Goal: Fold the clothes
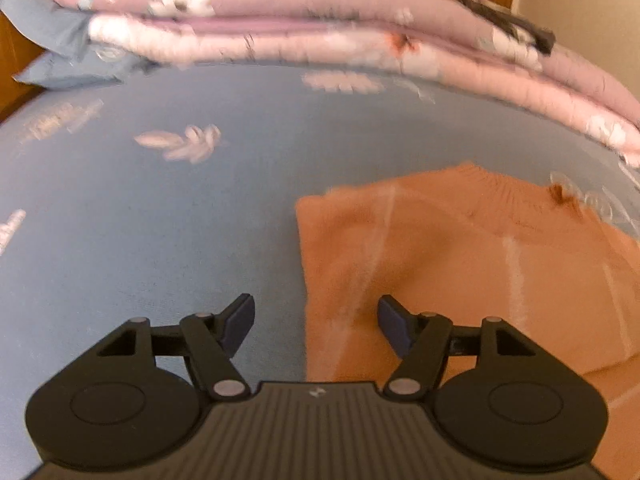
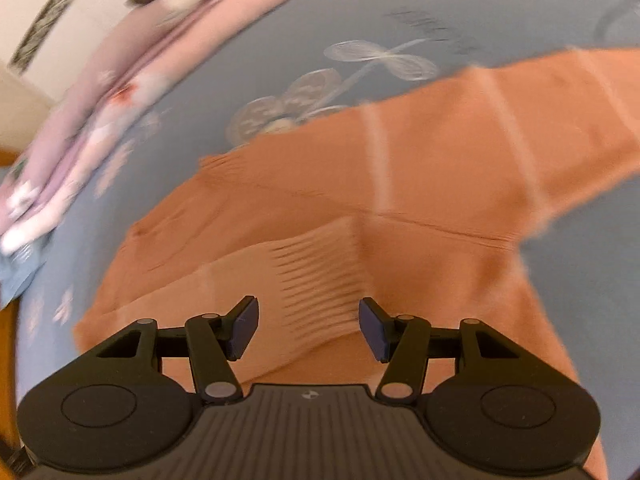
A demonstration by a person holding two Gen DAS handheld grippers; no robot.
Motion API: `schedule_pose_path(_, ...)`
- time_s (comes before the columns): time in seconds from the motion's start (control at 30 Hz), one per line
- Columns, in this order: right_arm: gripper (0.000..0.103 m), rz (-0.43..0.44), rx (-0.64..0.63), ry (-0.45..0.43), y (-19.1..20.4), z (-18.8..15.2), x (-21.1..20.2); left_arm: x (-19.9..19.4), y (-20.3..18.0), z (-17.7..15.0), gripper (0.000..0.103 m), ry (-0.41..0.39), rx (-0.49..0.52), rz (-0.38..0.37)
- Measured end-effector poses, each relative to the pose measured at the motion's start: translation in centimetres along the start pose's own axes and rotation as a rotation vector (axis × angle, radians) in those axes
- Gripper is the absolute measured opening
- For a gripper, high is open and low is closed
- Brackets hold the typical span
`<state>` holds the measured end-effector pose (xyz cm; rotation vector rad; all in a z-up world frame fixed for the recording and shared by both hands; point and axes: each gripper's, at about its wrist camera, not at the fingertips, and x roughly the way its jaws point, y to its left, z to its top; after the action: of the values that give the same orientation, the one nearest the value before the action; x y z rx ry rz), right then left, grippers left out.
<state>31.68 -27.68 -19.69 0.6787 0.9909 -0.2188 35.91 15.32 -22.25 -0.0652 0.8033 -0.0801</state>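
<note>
Mid-fold on the orange sweater (image 1: 460, 264) here — it's lying flat on the blue bedsheet (image 1: 160, 220), with its left side already turned in to a straight edge, going by the left wrist view. In the right wrist view one sleeve (image 2: 540, 120) is stretched out across the sheet, and a ribbed cuff (image 2: 316, 276) lies on top of the body, right in front of my right gripper (image 2: 308, 328).

Both tongs are empty. My left gripper (image 1: 316, 328) has its jaws spread wide over the sweater's left edge, nothing between them. The right one is parted too, hanging over the cuff without pinching it.

My read is that I'm between grabs: one side's in, and the outstretched sleeve is next. That calls for getting the right gripper out to that sleeve, taking a clean bite of the knit, then laying it across the body without dragging the rest.

Labels or writing: nothing readable. There's a small pale mark on each gripper body, too tiny to make out. A pink floral quilt (image 1: 320, 40) sits folded at the far side of the bed.
</note>
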Motion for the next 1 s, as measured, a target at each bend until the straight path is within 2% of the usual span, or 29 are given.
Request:
schedule_pose_path(0.13, 0.061, 0.014, 0.161, -0.002, -2.3, -0.4, 0.8, -1.7, -1.1, -0.2, 0.068, -0.062, 0.046, -0.058)
schedule_pose_path(0.23, 0.060, 0.079, 0.267, -0.042, -3.3, -0.3, 1.5, -0.9, -2.1, -0.6, 0.071, -0.022, 0.098, -0.074)
schedule_pose_path(0.3, 0.026, 0.092, 0.297, -0.045, -3.8, 0.0, 1.9, -0.4, -2.4, -0.8, 0.071, -0.004, 0.103, -0.073)
schedule_pose_path(0.37, 0.015, 0.100, 0.323, -0.028, -4.3, 0.4, 2.0, -0.2, -2.5, -0.9, 0.072, 0.003, 0.099, -0.071)
schedule_pose_path(0.43, 0.014, 0.131, 0.301, -0.047, -4.2, 0.6, 0.7, -0.5, -2.4, -0.9, 0.072, 0.004, 0.093, -0.081)
schedule_pose_path(0.53, 0.012, 0.130, 0.239, -0.061, -3.7, 0.6, -1.4, -0.6, -2.3, -0.9, 0.073, 0.018, 0.097, -0.095)
schedule_pose_path(0.63, 0.013, 0.065, 0.191, -0.039, -4.3, 0.3, -0.9, -0.7, -1.9, -0.6, 0.073, 0.014, 0.088, -0.102)
schedule_pose_path(0.7, 0.022, 0.024, 0.227, 0.000, -5.3, -0.1, 0.4, -1.1, -1.7, 0.1, 0.073, -0.019, 0.067, -0.117)
schedule_pose_path(0.73, 0.023, 0.022, 0.244, 0.004, -5.6, -0.1, 0.4, -1.3, -1.6, 0.5, 0.073, -0.041, 0.062, -0.125)
schedule_pose_path(0.83, 0.037, 0.032, 0.248, -0.021, -5.5, -0.4, 0.0, -1.1, -1.6, 1.5, 0.074, -0.083, 0.049, -0.193)
schedule_pose_path(0.87, 0.042, 0.024, 0.242, -0.028, -5.4, -0.5, -0.1, -0.6, -1.7, 1.7, 0.074, -0.068, 0.042, -0.232)
schedule_pose_path(0.93, 0.043, 0.021, 0.239, -0.028, -5.2, -0.5, -0.2, 0.5, -1.9, 1.5, 0.074, -0.027, 0.043, -0.286)
schedule_pose_path(1.0, 0.046, 0.021, 0.235, -0.029, -5.2, -0.5, -0.2, 1.8, -1.8, 0.8, 0.074, 0.041, 0.053, -0.285)
